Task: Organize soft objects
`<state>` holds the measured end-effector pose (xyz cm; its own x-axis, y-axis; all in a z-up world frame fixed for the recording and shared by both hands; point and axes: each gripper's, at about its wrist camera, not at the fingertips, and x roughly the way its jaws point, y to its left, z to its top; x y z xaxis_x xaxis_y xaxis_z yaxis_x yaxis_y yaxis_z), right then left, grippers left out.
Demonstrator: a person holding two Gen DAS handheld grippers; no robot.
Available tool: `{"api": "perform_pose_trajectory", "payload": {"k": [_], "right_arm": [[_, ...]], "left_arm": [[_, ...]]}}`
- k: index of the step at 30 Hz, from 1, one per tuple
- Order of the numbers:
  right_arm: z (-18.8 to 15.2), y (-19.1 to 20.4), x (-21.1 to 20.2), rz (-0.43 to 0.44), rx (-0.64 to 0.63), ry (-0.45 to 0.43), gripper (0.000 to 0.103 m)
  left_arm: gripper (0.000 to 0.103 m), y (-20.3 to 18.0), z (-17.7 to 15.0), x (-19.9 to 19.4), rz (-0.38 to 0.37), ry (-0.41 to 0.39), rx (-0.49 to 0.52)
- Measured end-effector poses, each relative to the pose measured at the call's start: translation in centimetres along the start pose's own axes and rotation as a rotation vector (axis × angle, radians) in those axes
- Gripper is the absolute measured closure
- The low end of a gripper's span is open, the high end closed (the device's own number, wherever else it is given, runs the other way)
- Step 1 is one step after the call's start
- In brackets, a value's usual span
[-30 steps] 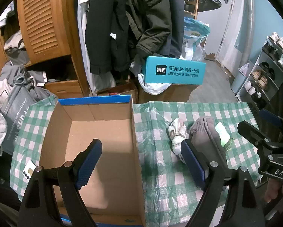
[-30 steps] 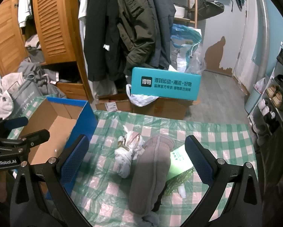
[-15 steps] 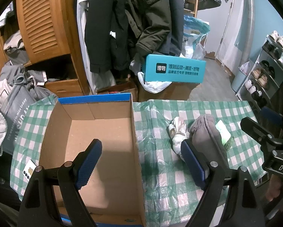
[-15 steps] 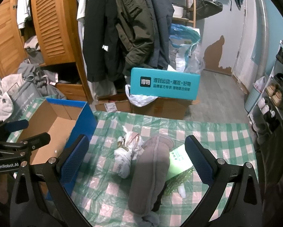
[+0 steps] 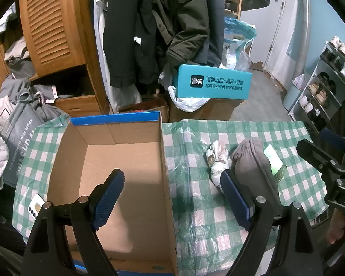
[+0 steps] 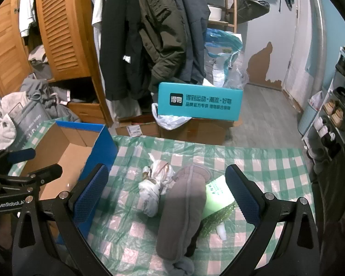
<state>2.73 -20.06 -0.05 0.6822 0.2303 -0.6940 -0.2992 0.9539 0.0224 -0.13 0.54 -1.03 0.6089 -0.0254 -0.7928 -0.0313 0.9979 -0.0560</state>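
Both claws wide open, holding nothing. Right claw (image 6: pixel 166 197) should drop onto the grey sock (image 6: pixel 184 209) mid-length, clear of the green packet (image 6: pixel 218 195), then carry left into the box (image 5: pixel 108 174).

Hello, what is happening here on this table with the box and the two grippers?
A person holds two grippers over a table with a green checked cloth. The left gripper hangs open over the cardboard box, whose visible floor is bare. The right gripper is open above a gray rolled cloth, which lies beside a white plastic bundle and a green packet. Neither gripper holds anything, so nothing seems to be sorted into the box yet.
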Motion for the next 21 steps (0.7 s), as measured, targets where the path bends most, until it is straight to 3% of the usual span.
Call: {"api": "perform_pose_trajectory", "payload": {"k": [21], "right_arm": [[-0.1, -0.7, -0.5, 0.003, 0.017, 0.01, 0.002]], "left_arm": [[0.016, 0.0, -0.3, 1.3, 0.02, 0.04, 0.002]]}}
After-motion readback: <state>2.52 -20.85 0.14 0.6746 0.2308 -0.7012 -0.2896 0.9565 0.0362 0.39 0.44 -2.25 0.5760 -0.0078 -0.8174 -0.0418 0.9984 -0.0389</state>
